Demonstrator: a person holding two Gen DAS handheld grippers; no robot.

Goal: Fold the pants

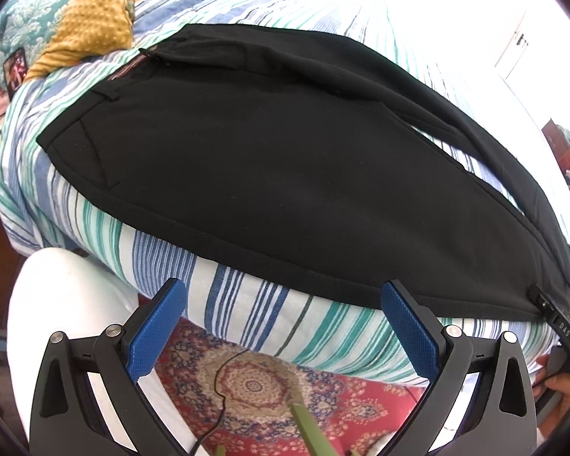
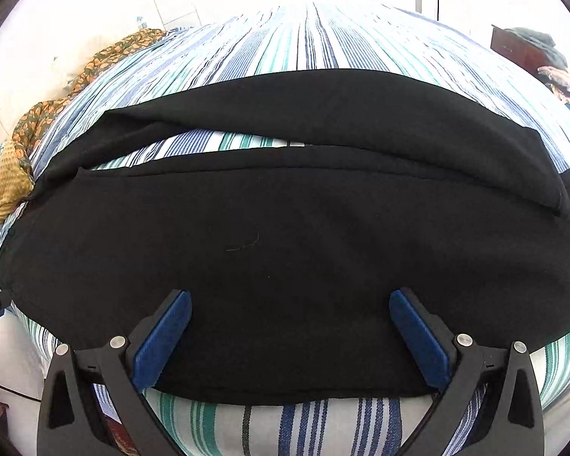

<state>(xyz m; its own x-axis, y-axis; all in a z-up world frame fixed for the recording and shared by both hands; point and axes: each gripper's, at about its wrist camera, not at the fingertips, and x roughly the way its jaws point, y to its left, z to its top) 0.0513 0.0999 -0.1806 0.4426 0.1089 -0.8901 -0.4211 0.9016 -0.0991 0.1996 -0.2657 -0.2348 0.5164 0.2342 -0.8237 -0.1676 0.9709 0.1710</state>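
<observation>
Left wrist view shows the black pants (image 1: 285, 159) spread flat on the striped bed (image 1: 247, 304), both legs apart; left tool (image 1: 281, 326) and right tool (image 2: 290, 334) gape wide, empty; best pinch the near leg's edge, folding it squarely over.

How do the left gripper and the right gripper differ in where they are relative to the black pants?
The left gripper sits off the bed's edge over the striped bedsheet, short of the black pants; the right gripper has its fingers over the pants' near edge. Below the left gripper a red patterned rug shows; below the right, only bedsheet. Both are open and hold nothing.
</observation>
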